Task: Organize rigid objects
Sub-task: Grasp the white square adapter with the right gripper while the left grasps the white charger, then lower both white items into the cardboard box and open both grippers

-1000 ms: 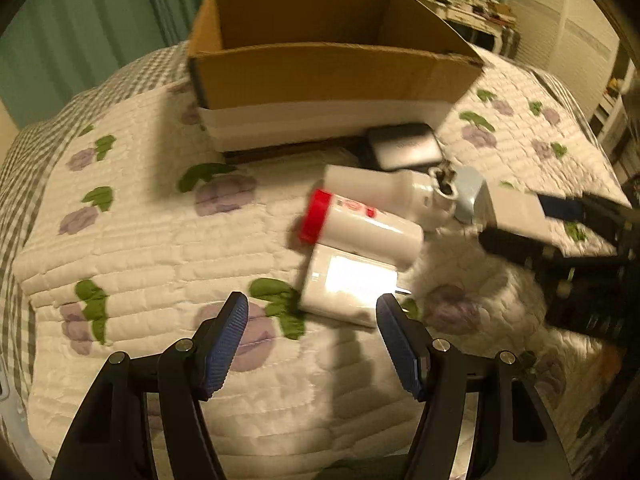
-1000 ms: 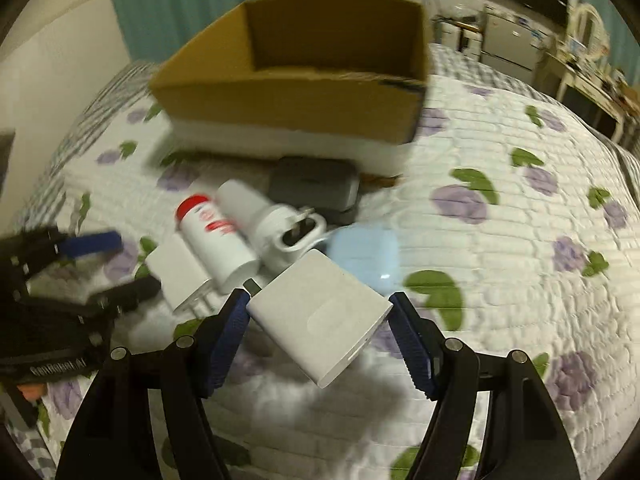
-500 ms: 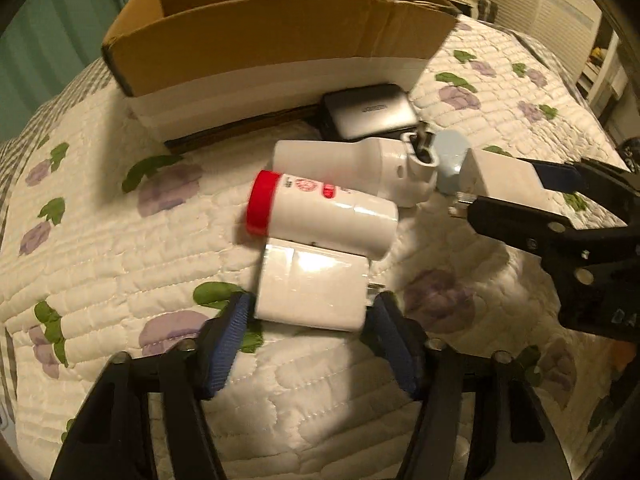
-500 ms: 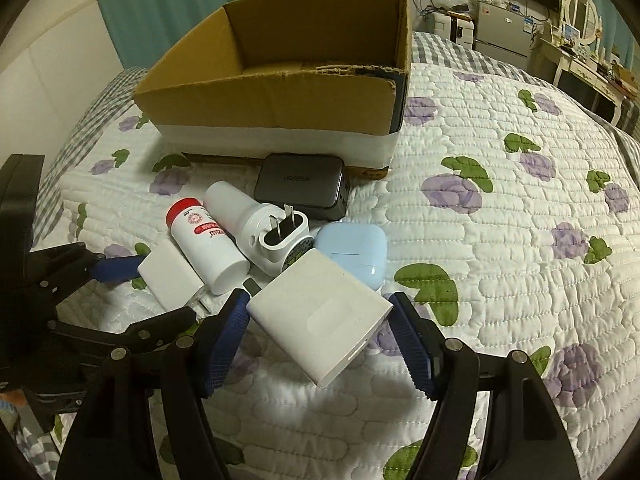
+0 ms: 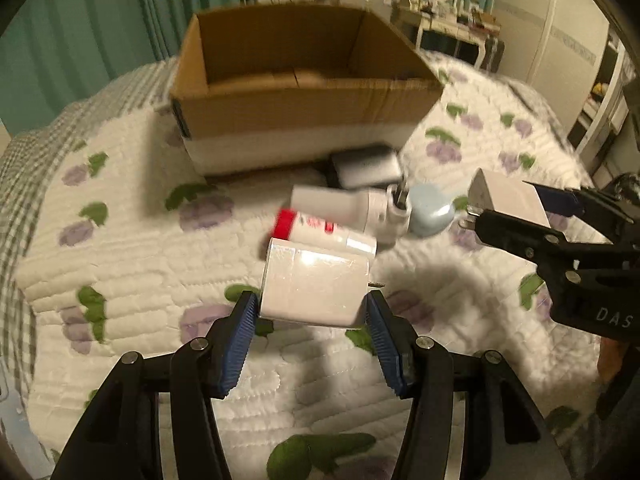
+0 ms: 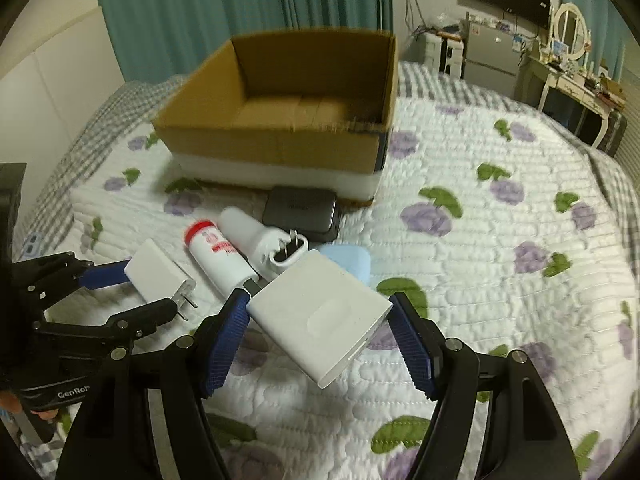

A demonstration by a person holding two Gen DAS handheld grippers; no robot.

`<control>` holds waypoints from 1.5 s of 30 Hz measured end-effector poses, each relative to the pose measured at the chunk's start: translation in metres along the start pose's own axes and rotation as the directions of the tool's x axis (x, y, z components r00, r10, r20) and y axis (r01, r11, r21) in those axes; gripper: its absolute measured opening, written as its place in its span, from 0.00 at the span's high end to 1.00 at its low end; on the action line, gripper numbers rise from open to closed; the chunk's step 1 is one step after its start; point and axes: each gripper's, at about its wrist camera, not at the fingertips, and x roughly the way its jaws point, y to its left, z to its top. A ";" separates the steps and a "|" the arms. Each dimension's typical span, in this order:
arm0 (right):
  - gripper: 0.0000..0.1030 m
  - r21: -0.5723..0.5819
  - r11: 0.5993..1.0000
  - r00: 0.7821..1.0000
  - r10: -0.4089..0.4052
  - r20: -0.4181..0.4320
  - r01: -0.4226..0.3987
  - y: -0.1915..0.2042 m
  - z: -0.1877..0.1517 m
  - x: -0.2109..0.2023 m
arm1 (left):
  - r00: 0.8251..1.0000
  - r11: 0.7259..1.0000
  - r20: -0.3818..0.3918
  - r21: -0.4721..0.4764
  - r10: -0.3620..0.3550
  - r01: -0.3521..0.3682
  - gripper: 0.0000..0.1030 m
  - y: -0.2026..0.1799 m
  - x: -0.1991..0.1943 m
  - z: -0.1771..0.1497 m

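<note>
My left gripper [image 5: 310, 316] is shut on a small white charger block [image 5: 314, 284] and holds it above the quilt; it also shows in the right wrist view [image 6: 158, 274]. My right gripper [image 6: 318, 320] is shut on a larger white power adapter [image 6: 320, 316], seen from the left wrist view [image 5: 508, 200] too. On the quilt lie a red-capped white bottle [image 6: 218, 256], a white plug adapter [image 6: 264, 240], a light-blue case [image 6: 350, 262] and a dark grey power bank [image 6: 302, 210]. An open, empty cardboard box [image 6: 280, 136] stands behind them.
The bed's flowered quilt [image 6: 500, 280] spreads wide to the right. Green curtains [image 6: 240, 8] hang behind the box. A dresser with a mirror [image 6: 568, 60] stands at the far right, off the bed.
My left gripper closed on the small white charger block and lifted it off the quilt. My right gripper rose a little with its adapter still held.
</note>
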 end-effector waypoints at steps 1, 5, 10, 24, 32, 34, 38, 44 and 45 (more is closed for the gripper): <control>0.31 -0.002 1.000 1.000 -0.004 0.012 0.004 0.001 0.003 -0.008 | 1.000 1.000 0.012 -0.006 -0.001 0.001 0.46 0.001 -0.007 0.002; 0.31 -0.021 0.999 0.998 -0.029 0.060 0.030 0.005 0.016 -0.038 | 0.997 1.000 0.083 -0.028 0.006 -0.003 0.46 0.003 -0.038 0.020; 0.31 -0.050 0.998 0.991 -0.040 0.130 0.047 0.007 0.043 -0.070 | 0.984 0.999 0.180 -0.041 -0.004 0.012 0.46 0.007 -0.076 0.059; 0.31 -0.134 0.987 0.964 -0.055 0.260 0.093 0.009 0.153 -0.083 | 0.966 0.999 0.257 -0.049 0.035 -0.023 0.46 0.042 -0.051 0.173; 0.31 -0.153 0.983 0.975 -0.072 0.210 0.106 0.006 0.182 -0.012 | 0.972 1.000 0.234 -0.022 0.020 -0.015 0.45 0.051 0.018 0.184; 0.31 -0.143 0.984 0.978 -0.074 0.193 0.102 0.002 0.185 0.009 | 0.972 1.000 0.233 -0.023 0.010 -0.005 0.43 0.052 0.028 0.180; 0.31 -0.111 0.988 0.981 -0.090 0.173 0.110 -0.011 0.188 0.041 | 0.968 0.999 0.249 -0.026 0.030 -0.024 0.41 0.053 0.042 0.175; 0.31 -0.094 0.990 0.983 -0.090 0.158 0.106 -0.016 0.201 0.072 | 0.970 0.999 0.242 -0.034 -0.010 0.018 0.38 0.061 0.038 0.175; 0.31 -0.094 0.989 0.983 -0.095 0.158 0.111 -0.014 0.203 0.076 | 0.970 0.999 0.243 -0.033 -0.008 0.017 0.38 0.061 0.036 0.174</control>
